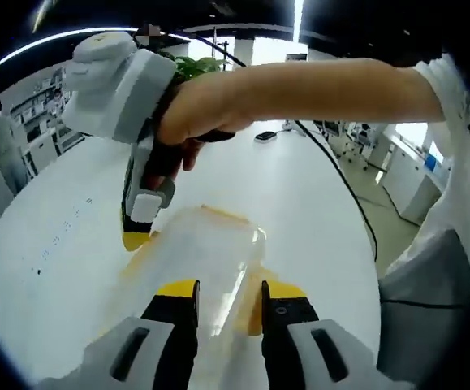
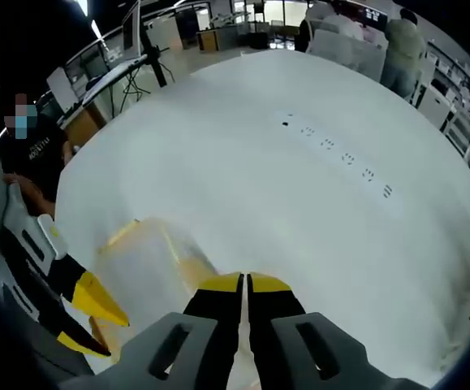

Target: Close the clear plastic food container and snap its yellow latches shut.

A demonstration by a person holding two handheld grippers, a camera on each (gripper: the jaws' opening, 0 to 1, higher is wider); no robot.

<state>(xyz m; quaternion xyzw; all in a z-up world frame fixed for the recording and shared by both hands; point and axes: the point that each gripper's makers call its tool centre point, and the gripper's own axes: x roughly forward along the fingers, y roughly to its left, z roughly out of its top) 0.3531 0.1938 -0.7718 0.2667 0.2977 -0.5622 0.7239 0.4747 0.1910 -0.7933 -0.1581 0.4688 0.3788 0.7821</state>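
Observation:
The clear plastic container (image 1: 206, 248) lies on the white table (image 1: 64, 219), with a yellow latch (image 1: 218, 214) along its far edge. My left gripper (image 1: 229, 292) has its yellow-tipped jaws closed on the container's near side, clear plastic between them. My right gripper (image 1: 137, 236), held by a hand (image 1: 190, 114), reaches in from above and its tip touches the container's far left corner. In the right gripper view my right gripper (image 2: 244, 283) is shut with nothing between its jaws, beside the container (image 2: 141, 264). The left gripper (image 2: 88, 317) comes in from the left at the container.
The round white table (image 2: 299, 179) has small dark marks (image 2: 340, 154) in a row across it. A black cable (image 1: 344, 183) runs over its far right part. A person (image 2: 32, 154) stands at the table's edge; desks and shelves lie beyond.

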